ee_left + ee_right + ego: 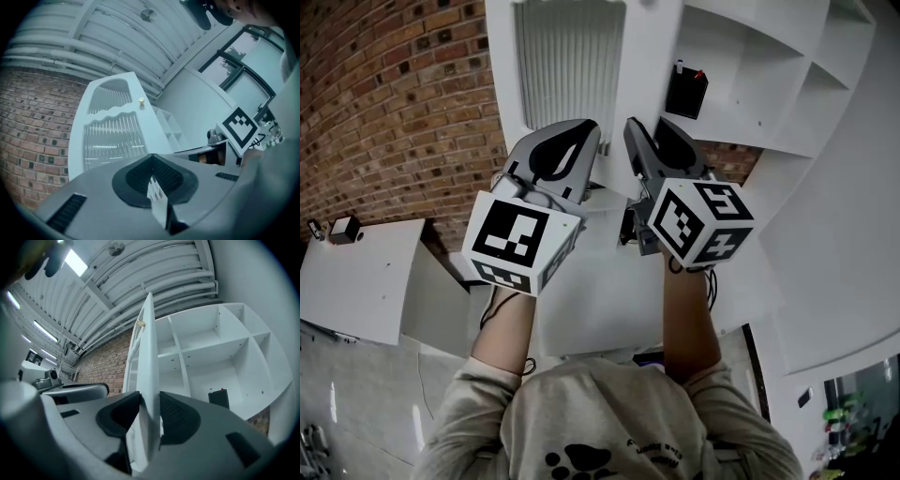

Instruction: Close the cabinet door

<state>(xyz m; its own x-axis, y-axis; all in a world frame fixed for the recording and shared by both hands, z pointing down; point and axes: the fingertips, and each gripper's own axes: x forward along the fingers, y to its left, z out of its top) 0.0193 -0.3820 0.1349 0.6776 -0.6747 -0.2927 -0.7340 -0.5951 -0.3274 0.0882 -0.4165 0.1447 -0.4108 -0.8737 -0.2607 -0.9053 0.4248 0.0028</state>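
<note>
1. The open cabinet door [149,357] stood edge-on between the jaws of the right gripper [150,404], barring sideways passage.
2. Right of it, the compartments [206,333] gaped free, except one holding a black box [218,398].
3. Left, a brick wall [394,112] closed the room.

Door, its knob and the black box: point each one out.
door [150,362], right gripper view, its narrow front edge.
knob [141,100], left gripper view, its small round head.
box [686,91], head view, its dark front face.
</note>
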